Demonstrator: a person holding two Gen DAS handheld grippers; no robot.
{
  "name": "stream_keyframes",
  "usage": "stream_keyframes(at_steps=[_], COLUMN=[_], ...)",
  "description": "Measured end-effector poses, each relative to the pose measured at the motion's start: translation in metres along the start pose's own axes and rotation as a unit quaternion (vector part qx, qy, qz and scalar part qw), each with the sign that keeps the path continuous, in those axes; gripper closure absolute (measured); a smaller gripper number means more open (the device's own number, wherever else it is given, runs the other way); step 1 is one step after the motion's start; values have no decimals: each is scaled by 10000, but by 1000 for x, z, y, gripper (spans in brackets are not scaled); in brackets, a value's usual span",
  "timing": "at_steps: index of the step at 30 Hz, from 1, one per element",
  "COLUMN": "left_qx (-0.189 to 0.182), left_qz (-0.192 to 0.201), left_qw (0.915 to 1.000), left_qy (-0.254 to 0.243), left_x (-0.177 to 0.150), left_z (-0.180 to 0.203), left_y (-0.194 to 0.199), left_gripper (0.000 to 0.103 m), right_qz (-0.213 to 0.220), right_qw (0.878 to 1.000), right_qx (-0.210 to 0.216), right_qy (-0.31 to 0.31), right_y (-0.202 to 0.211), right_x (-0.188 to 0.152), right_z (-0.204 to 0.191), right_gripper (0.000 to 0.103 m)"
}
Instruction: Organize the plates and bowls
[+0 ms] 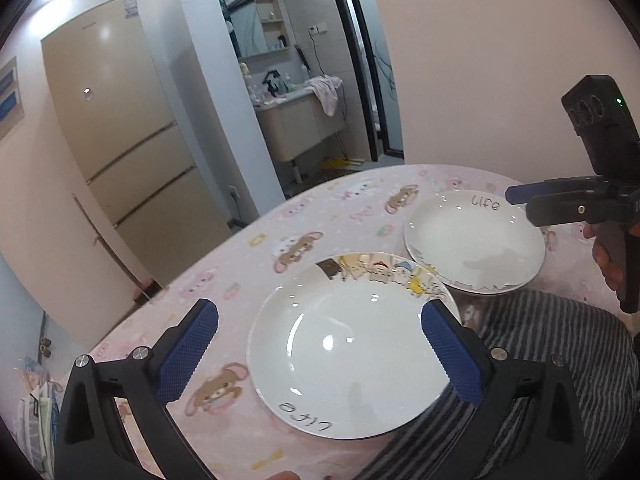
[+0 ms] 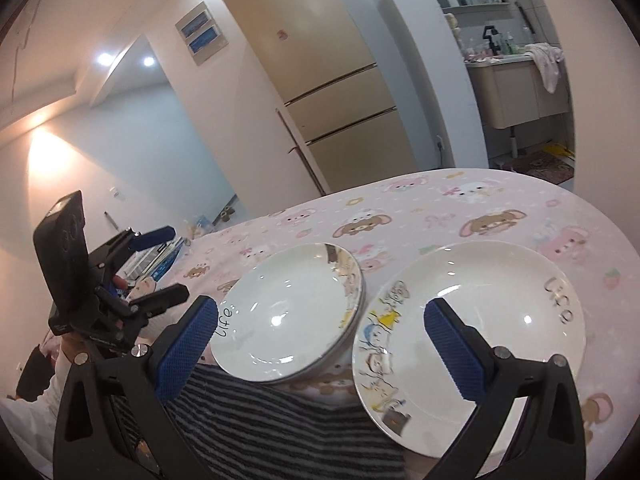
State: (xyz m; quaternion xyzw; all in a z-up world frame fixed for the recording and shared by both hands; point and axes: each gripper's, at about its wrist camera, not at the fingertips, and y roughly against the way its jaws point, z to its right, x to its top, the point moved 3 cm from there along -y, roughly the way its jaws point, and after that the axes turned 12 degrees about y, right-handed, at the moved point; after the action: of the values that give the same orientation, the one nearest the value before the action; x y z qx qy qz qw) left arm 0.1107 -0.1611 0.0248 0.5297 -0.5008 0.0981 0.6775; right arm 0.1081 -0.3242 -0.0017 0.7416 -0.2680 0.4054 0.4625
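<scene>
Both grippers hang spread and empty — the left gripper [image 1: 320, 344] over the nearer plate [image 1: 348, 360], the right gripper [image 2: 316, 344] above the other plate [image 2: 480, 344]. Both plates sit side by side on the pink tablecloth [image 1: 304, 216], rims close. Likely between grasps; stacking next calls for pinching one rim — thin and glossy, so slippery.

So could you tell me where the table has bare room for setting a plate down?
Free: the pink tablecloth beyond both plates, toward the fridge. Crowded: the near edge, where the stacked plates and the single plate sit close together by the striped cloth.
</scene>
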Motion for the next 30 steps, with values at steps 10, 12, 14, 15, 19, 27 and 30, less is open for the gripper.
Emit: stream_keyframes(at_steps=[10,12,14,15,19,27,30], left_qx=[-786,-999,-1175,-1236,-1630,-1501,-1607], left_qz=[-387,-469,-646,-740,-1162,-1610,-1728], left_qw=[9959,9936,9906,9891,9788,9743,9703], left_qy=[213,238,270,302,445,477,533], left_x=[32,37,41,42,45,59,68], left_z=[46,52,61,64,78,93,94], left_y=[-26,-31,-40,-44,-64,-111,-124], left_gripper=[0,0,0,0,0,0,0], right_qz=[96,102,90,66,79,0,-4], right_qw=[9970,9959,9946,9940,9921,9818,9790], right_qx=[-553,-652,-724,-739,-519,-519,-337], right_qy=[-527,-621,-737,-807,-1139,-1828,-2010], right_y=[62,73,83,86,92,88,83], right_x=[-42,-48,-56,-59,-75,-99,-103], right_z=[46,59,72,77,95,120,123], right_gripper=[0,0,0,0,0,18,35])
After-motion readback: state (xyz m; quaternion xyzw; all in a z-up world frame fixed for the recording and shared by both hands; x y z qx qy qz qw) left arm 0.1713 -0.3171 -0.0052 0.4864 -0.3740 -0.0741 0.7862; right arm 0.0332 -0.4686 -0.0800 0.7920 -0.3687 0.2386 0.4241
